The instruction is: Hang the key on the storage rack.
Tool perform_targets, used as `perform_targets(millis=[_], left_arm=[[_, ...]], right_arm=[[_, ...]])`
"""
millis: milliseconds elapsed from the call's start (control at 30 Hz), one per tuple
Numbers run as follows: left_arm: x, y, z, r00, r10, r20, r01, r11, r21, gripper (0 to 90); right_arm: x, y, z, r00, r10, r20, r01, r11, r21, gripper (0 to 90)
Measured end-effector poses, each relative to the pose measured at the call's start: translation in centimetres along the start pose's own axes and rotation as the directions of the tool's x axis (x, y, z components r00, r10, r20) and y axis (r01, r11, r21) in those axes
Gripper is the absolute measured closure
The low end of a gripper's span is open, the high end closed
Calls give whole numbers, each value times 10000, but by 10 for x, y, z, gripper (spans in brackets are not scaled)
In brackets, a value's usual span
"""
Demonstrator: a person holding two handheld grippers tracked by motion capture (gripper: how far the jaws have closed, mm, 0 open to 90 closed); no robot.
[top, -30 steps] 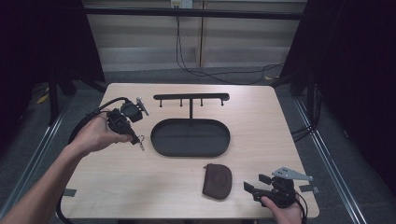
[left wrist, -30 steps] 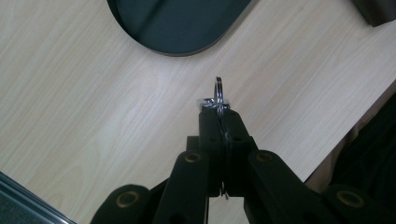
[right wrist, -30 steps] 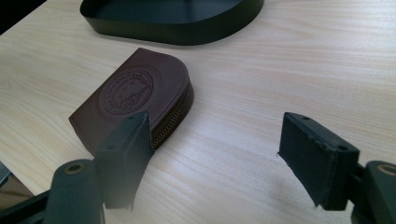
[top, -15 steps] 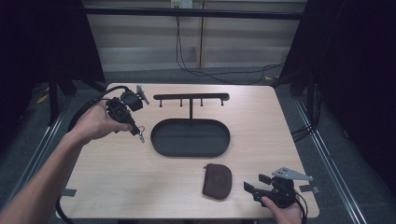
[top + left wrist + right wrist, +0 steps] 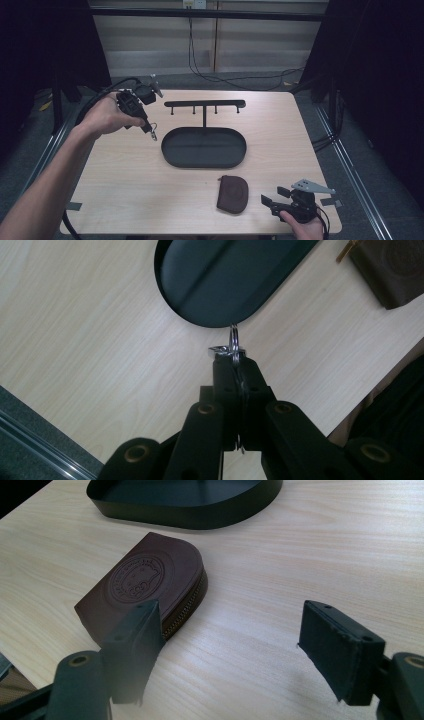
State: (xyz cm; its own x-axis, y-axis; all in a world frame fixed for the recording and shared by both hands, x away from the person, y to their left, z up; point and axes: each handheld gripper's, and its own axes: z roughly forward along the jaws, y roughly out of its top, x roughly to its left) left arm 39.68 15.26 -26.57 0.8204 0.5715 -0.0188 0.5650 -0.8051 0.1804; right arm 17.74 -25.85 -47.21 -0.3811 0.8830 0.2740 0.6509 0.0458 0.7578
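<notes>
Silver key ring [image 5: 233, 342], thin and shiny, sits clamped edge-on between left gripper [image 5: 234, 360] fingers.

Right gripper [image 5: 227, 647]: its fingers [image 5: 342, 652] stand wide apart with nothing between them but bare bench [image 5: 310, 565]. A brown zip pouch [image 5: 145, 592] with a round embossed emblem lies flat on the bench, just behind the left-hand finger, which overlaps its near edge; contact cannot be confirmed. Beyond the pouch, well ahead of the fingers, sits a black tray [image 5: 190, 512].
</notes>
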Motion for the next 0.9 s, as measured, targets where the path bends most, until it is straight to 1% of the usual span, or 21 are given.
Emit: perform_targets(millis=[33, 100, 200, 233, 300, 400, 500, 600, 667, 700, 767, 800, 900], left_arm=[[1, 2, -1, 10000, 15, -3, -15, 10000, -16, 892], [2, 5, -3, 10000, -95, 23, 95, 9999, -39, 892], [1, 11, -4, 9998, -174, -111, 174, 9998, 35, 892], [0, 13, -4, 9998, -134, -119, 134, 9999, 62, 892], [-2, 16, -4, 9995, -106, -286, 110, 9998, 137, 892], [-2, 22, -7, 9996, -71, -272, 73, 9999, 96, 892], [-1, 28, -10, 9992, -229, -318, 233, 9996, 136, 892], [-1, 36, -11, 9989, -337, -320, 338, 9994, 46, 892], [-1, 41, -12, 9992, -275, -303, 280, 9995, 157, 892], [-2, 43, -12, 9988, -349, -345, 355, 9992, 168, 892], [-1, 49, -10, 9988, -353, -352, 363, 9989, 293, 892], [-1, 52, -10, 9987, -401, -311, 412, 9986, 342, 892], [2, 61, -7, 9976, -576, -375, 595, 9969, 506, 892]], right_arm=[[0, 0, 0, 10000, -9, 13, 9, 10000, -2, 247], [0, 0, 0, 10000, -2, -6, 2, 10000, 3, 247], [0, 0, 0, 10000, -3, -20, 3, 10000, 2, 246], [0, 0, 0, 10000, 10, -20, -10, 10000, 7, 245], [0, 0, 0, 10000, 6, -15, -6, 10000, 14, 244], [0, 0, 0, 10000, 6, -1, -6, 10000, 16, 243], [0, 0, 0, 10000, -6, -1, 6, 10000, -1, 243], [0, 0, 0, 10000, 12, -10, -12, 10000, 1, 243], [0, 0, 0, 10000, 3, -18, -3, 10000, 0, 243], [0, 0, 0, 10000, 7, -29, -7, 10000, -6, 243], [0, 0, 0, 10000, 5, -43, -5, 10000, -18, 243], [0, 0, -1, 10000, -3, -55, 3, 10000, -22, 243], [0, -1, -1, 10000, -35, -74, 35, 10000, -37, 244]])
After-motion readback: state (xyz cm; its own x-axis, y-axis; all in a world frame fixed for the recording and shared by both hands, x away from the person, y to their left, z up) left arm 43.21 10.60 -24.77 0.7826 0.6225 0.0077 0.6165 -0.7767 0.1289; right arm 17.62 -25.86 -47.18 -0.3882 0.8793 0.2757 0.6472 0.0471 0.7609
